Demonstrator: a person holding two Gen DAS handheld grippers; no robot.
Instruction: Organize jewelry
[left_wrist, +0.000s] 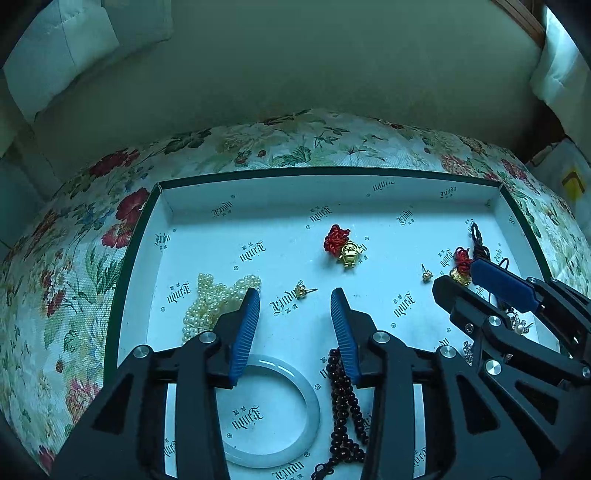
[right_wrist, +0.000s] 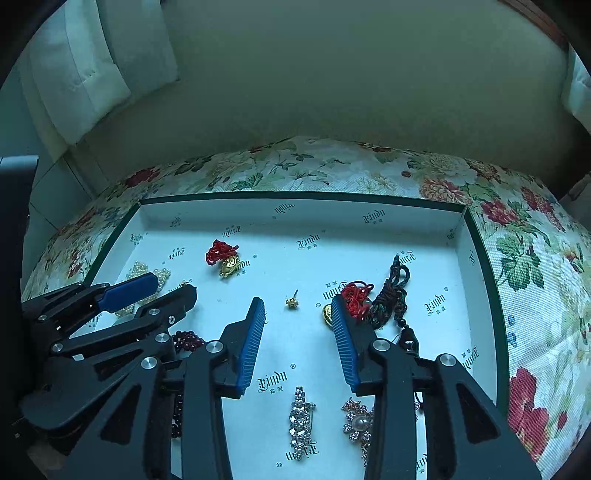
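Inside the shallow white printed box lid (left_wrist: 229, 192), pearl strand (left_wrist: 210, 299), gold stud earrings (left_wrist: 303, 291) lie unsorted; both tools (left_wrist: 294, 295) (right_wrist: 297, 302) part-open, empty.

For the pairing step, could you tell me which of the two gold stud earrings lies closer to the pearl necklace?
The gold stud earring just ahead of the left gripper lies near the pearl necklace; the other stud sits over by the right gripper.

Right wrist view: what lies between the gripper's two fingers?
Only bare printed box floor; the gold ear stud lies just beyond the open right gripper.
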